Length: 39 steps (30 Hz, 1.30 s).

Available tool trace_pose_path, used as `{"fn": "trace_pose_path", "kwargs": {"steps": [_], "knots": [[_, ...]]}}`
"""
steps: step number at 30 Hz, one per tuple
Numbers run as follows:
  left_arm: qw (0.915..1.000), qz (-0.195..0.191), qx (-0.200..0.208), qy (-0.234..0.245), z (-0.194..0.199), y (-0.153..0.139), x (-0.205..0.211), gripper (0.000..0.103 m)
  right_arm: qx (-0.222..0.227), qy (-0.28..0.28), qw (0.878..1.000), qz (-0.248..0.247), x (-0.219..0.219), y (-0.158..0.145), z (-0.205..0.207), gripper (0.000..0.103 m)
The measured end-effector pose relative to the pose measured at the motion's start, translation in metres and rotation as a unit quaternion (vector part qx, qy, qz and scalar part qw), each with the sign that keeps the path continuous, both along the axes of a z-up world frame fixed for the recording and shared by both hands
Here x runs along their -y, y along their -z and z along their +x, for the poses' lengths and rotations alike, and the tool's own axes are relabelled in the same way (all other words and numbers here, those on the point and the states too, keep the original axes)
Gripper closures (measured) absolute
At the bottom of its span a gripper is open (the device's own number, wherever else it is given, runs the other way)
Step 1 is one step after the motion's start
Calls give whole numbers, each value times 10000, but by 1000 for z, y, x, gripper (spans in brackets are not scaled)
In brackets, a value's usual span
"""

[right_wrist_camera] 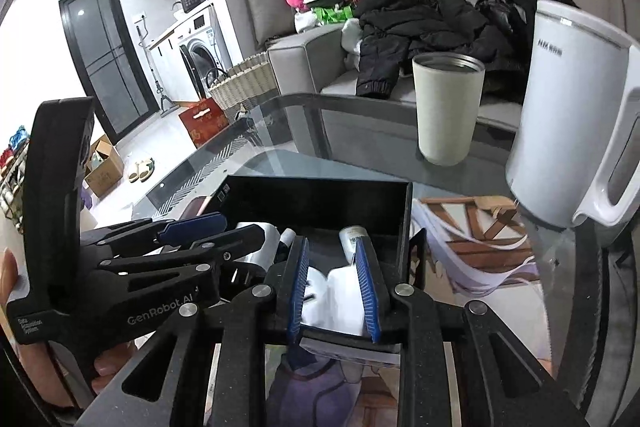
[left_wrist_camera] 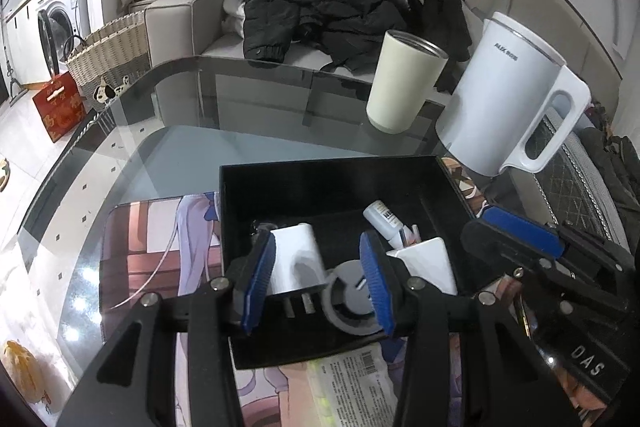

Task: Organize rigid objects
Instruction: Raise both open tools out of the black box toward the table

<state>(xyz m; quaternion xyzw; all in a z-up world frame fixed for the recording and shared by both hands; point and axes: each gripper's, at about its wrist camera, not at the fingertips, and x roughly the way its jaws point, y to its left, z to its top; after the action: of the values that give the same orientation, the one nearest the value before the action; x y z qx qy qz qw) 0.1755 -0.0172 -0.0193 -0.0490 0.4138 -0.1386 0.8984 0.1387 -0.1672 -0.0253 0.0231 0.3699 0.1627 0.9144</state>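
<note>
A black open box point(left_wrist_camera: 320, 175) sits on a printed mat on the glass table. Inside it lie a white plug adapter point(left_wrist_camera: 298, 259), a grey ring-shaped piece point(left_wrist_camera: 348, 307), a small white bottle point(left_wrist_camera: 382, 217) and a white block point(left_wrist_camera: 430, 259). My left gripper point(left_wrist_camera: 318, 283) hangs over the box, jaws open, the adapter and ring between them without a grip. My right gripper point(right_wrist_camera: 334, 287) is over the box's right part, its jaws on both sides of the white block point(right_wrist_camera: 340, 299). The box point(right_wrist_camera: 320, 195) and the left gripper point(right_wrist_camera: 192, 227) also show in the right wrist view.
A cream tumbler point(left_wrist_camera: 404, 83) and a white kettle point(left_wrist_camera: 504, 95) stand on the glass table point(left_wrist_camera: 180, 115) behind the box. A printed packet point(left_wrist_camera: 356, 383) lies in front of it. A grey sofa point(left_wrist_camera: 180, 15) with black coats is beyond the table.
</note>
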Motion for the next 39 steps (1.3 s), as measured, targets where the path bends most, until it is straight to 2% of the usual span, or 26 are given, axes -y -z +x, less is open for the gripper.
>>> {"fn": "trace_pose_path", "kwargs": {"steps": [3,5,15,21,23,24,26,29,35,39], "knots": [[9999,-98,67,2,-7,-6,-1,58,42,-8,10000,75,7,-6,-7,78],[9999,-84,134,34,-13,-9,0,52,81,-14,9999,85,13,-9,-12,78],[9995,-165,221,178,-41,-17,6,50,119,41,9999,60,45,-12,-27,74],[9993,-110,225,275,-60,-13,9,48,-109,-59,9999,117,57,-2,-28,71],[9992,-72,160,347,-65,-8,12,48,-172,-135,9997,128,57,-2,-29,67],[9992,-33,144,379,-67,-6,13,48,-197,-222,9995,124,57,-1,-30,59],[9990,19,60,433,-71,-1,15,48,-219,-353,9991,95,55,2,-33,52],[9986,-29,-89,515,-76,6,14,48,-345,-496,9982,-36,50,9,-34,51],[9969,131,-345,696,-83,24,20,47,-511,-843,9948,-263,40,26,-32,49],[9946,2,-699,770,-81,36,22,47,-581,-990,9925,-426,29,37,-27,49]]}}
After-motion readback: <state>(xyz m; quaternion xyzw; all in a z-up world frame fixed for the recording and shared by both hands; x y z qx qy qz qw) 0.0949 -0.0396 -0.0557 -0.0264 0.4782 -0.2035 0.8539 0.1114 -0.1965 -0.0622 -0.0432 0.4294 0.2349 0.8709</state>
